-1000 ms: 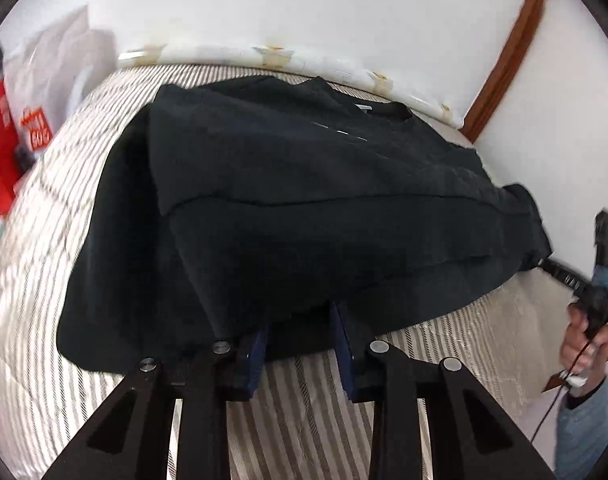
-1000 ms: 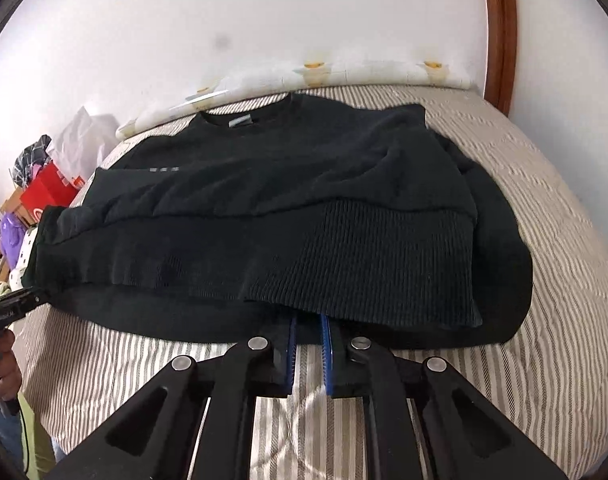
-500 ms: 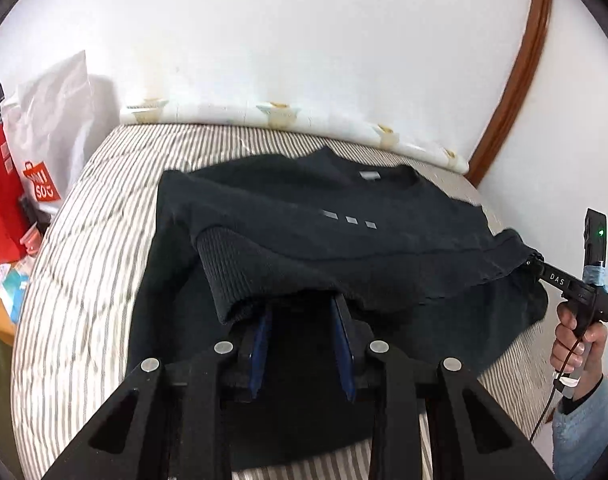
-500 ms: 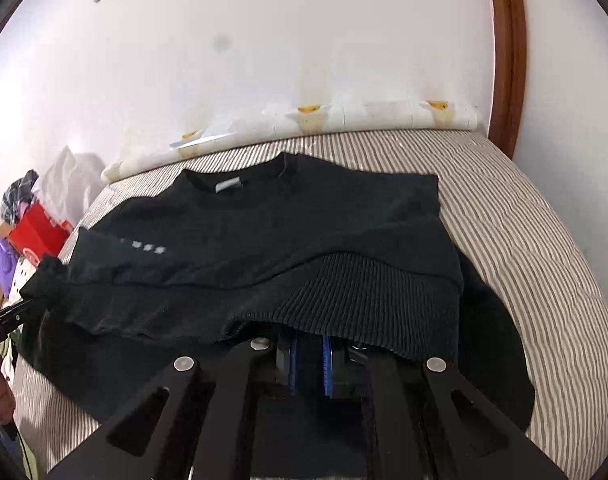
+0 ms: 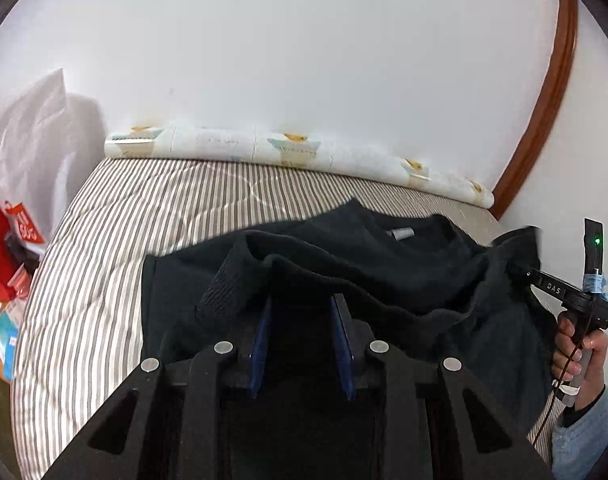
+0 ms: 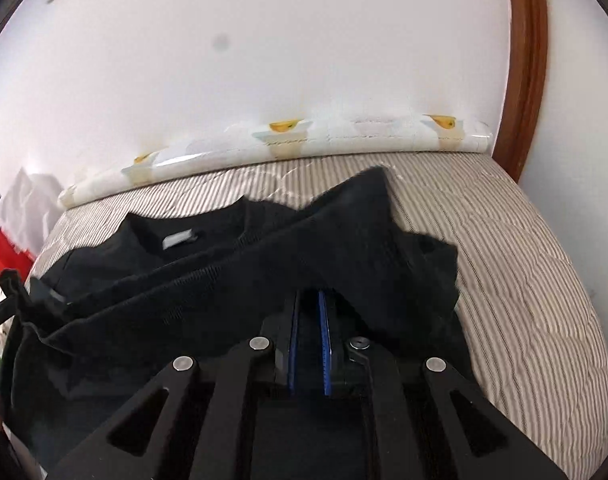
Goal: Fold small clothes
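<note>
A black sweater (image 5: 384, 276) lies on a striped bed (image 5: 103, 264), collar and grey label toward the wall. Its ribbed bottom hem is lifted and carried over the body toward the collar. My left gripper (image 5: 304, 304) is shut on the hem's left part, with cloth draped over its fingertips. My right gripper (image 6: 310, 296) is shut on the hem's right part of the sweater (image 6: 231, 280). The right gripper also shows in the left wrist view (image 5: 520, 270), holding the hem's far end.
A white wall and a rolled patterned sheet (image 5: 295, 152) run along the bed's far edge. Red and white shopping bags (image 5: 19, 184) stand left of the bed. A brown wooden door frame (image 6: 524, 64) rises at the right.
Both grippers have lifted the bottom hem and carried it forward over the sweater toward the collar. The fold now covers most of the body.
</note>
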Demonstrator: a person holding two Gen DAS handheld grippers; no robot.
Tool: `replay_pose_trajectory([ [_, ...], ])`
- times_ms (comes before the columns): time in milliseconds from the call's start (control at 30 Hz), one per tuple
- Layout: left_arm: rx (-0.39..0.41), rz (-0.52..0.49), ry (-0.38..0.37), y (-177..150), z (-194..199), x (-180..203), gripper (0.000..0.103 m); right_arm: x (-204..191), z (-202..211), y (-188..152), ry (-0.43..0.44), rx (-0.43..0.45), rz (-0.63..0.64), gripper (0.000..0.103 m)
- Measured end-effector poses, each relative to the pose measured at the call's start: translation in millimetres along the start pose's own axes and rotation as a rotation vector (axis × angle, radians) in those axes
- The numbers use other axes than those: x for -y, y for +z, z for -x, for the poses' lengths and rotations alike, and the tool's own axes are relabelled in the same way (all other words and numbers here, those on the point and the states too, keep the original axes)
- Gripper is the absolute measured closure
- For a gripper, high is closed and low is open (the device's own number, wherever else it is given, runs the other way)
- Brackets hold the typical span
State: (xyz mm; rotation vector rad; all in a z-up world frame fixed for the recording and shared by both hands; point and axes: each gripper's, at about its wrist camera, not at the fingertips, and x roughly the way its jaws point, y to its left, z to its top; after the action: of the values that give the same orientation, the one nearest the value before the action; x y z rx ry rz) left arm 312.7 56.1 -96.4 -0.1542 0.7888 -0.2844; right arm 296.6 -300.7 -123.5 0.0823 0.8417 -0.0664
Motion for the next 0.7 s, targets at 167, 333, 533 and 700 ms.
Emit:
replay_pose_trajectory([
  [167,0.062,-0.003,-0.017,18,7,-3,0.056,22,3,12,-0.053,0.031,-0.005,0.064],
  [333,0.052,-0.018,0.059,16,4,-21,0.052,42,-13,8,-0.094,-0.039,0.025,0.057],
  [533,-0.094,-0.011,0.124,5,-33,-47,0.054,50,-40,6,-0.091,-0.094,0.032,0.057],
  [700,-0.122,-0.050,0.128,4,-51,-42,0.092,47,-52,9,-0.088,-0.096,0.028,0.071],
])
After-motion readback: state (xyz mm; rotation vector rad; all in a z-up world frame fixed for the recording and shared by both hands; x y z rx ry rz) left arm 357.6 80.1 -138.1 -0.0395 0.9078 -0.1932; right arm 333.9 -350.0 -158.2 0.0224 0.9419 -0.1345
